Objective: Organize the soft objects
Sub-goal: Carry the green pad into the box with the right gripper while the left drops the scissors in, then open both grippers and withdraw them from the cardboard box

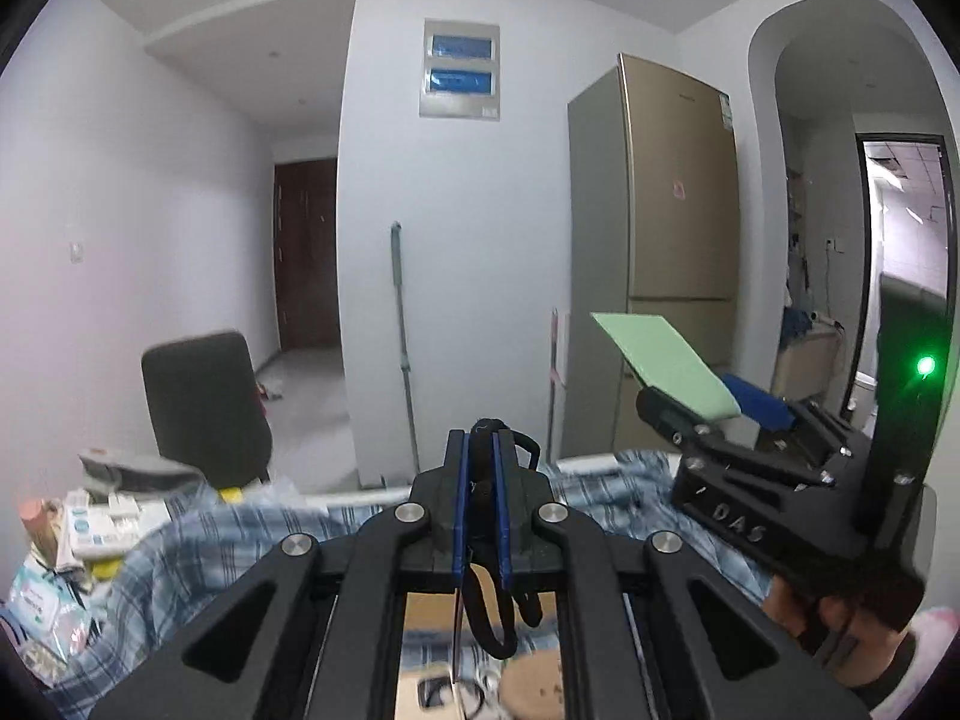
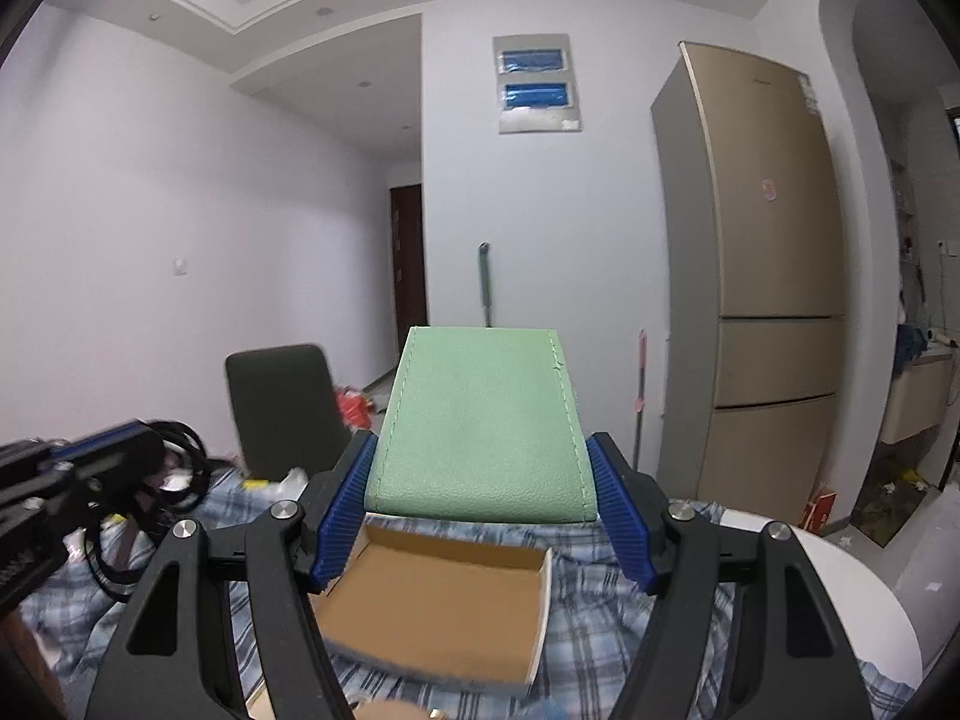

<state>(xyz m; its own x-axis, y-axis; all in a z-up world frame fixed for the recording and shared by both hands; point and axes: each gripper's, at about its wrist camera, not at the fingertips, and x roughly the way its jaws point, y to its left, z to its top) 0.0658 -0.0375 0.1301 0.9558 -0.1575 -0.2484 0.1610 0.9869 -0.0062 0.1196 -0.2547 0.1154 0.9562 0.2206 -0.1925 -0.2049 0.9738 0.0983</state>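
Observation:
My left gripper [image 1: 481, 450] is shut on a bundle of black cable [image 1: 489, 600], whose loops hang down between and below the blue pads. That cable [image 2: 180, 468] also dangles from the left gripper at the left edge of the right wrist view. My right gripper [image 2: 483, 480] is shut on a flat mint-green leather pouch [image 2: 480, 426], its blue pads pressing both sides. The pouch [image 1: 666, 366] sticks up from the right gripper at the right of the left wrist view. An open cardboard box [image 2: 432, 600] lies below on a blue plaid cloth [image 2: 600, 630].
A dark chair [image 2: 282, 408] stands beyond the table. Packets and boxes [image 1: 78, 546] crowd the table's left end. A gold fridge [image 2: 762, 264] and a mop handle [image 2: 485, 282] stand by the far wall. The white table rim [image 2: 852, 600] shows at right.

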